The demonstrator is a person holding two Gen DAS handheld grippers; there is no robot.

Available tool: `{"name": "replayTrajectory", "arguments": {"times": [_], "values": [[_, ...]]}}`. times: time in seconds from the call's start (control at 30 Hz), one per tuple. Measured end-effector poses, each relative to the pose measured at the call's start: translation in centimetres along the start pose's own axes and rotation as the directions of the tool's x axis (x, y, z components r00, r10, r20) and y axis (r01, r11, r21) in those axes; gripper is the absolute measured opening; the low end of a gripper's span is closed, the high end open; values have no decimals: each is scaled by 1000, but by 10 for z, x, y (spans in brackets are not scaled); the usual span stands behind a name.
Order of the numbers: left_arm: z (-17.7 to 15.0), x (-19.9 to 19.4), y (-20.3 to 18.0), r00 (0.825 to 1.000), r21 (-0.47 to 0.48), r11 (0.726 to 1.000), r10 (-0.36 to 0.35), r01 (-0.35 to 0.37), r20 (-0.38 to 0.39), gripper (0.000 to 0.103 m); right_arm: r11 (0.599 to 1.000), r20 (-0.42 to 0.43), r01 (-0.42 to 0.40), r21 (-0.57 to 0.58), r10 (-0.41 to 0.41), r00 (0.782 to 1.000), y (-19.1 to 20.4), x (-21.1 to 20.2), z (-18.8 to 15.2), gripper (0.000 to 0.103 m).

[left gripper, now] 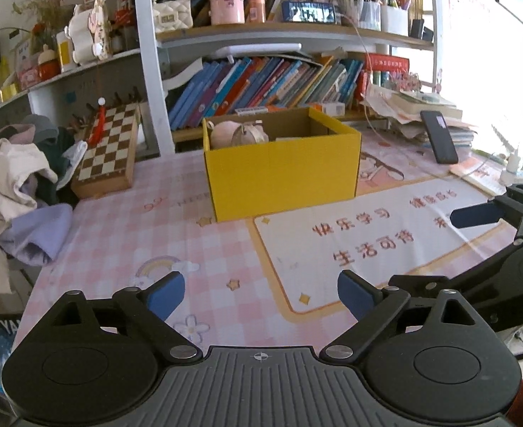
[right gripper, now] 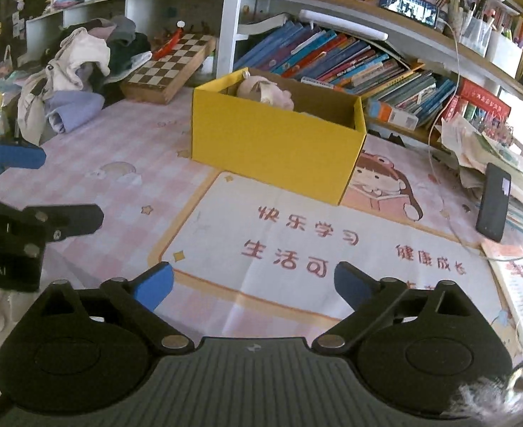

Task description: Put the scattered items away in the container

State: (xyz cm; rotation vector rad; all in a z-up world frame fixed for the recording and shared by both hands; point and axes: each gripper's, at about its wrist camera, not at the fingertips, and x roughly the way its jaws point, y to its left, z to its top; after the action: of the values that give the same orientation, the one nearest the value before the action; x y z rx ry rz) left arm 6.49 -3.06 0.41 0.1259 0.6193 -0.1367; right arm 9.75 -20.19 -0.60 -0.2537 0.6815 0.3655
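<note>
**Both grippers empty before the box**

At left centre of the left wrist view lies a clothes pile [left gripper: 19,185]. The yellow box [left gripper: 282,174] sits mid-frame, pink items [left gripper: 238,134] inside. Left gripper [left gripper: 261,293] and right gripper [right gripper: 253,284] fingers spread wide, holding nothing.

Each gripper, left gripper [left gripper: 261,293] and right gripper [right gripper: 252,284], has black linked arms with silver screws. The finger pads [left gripper: 167,293] are blue. The base is grey and ribbed.
</note>
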Motion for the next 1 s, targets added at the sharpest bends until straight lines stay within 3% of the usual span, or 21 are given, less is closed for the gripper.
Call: {"name": "replayTrajectory", "arguments": {"times": [0.1,0.47,0.63,1.0], "values": [[-7,1,0,1000,-10,1000,5,-5,-30,97,999,-39,-12,30,13,999,2,4,-5,100],[-10,1,3,998,-27,999,34,-35,-55,99,999,-52,10,45,-7,999,3,2,-10,100],[-13,6,5,993,-33,997,58,-62,-107,99,999,-64,12,40,-10,998,5,2,-12,102],[-15,5,8,992,-57,997,45,-52,-121,103,999,-78,15,28,-12,997,9,1,-14,103]]}}
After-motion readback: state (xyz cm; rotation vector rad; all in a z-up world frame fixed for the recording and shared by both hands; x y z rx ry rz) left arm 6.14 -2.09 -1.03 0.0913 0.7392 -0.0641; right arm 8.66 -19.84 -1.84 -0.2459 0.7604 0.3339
